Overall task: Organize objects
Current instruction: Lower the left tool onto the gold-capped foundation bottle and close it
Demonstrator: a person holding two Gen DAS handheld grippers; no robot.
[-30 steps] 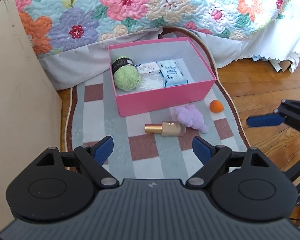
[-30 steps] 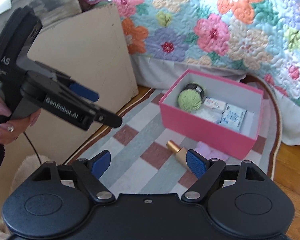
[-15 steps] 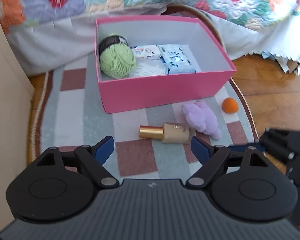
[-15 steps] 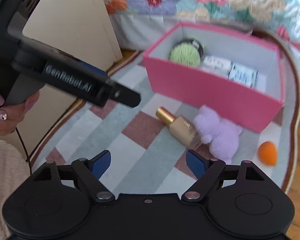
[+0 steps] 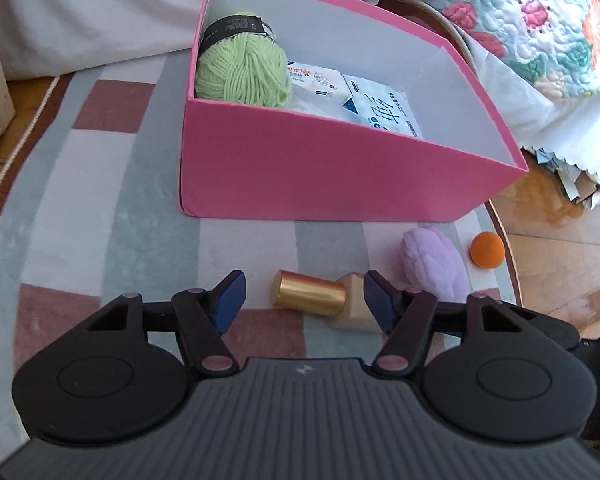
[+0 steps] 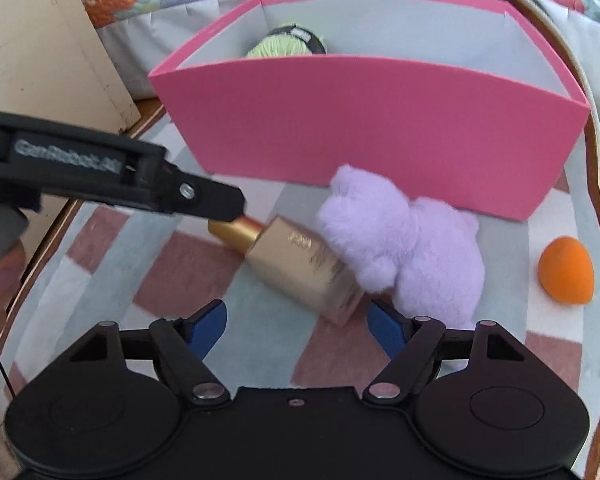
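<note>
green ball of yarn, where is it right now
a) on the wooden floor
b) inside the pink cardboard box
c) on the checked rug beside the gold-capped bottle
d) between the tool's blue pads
b: the green ball of yarn sits in the left corner of the pink cardboard box, next to the white packets.

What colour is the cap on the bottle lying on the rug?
Metallic gold cap, clearest in the left wrist view.

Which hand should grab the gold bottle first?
Probably the left. The left gripper already straddles the foundation bottle's gold cap, jaws closing but not yet pressing. The right gripper is closing nearer the bottle's base, beside the purple plush toy.
</note>
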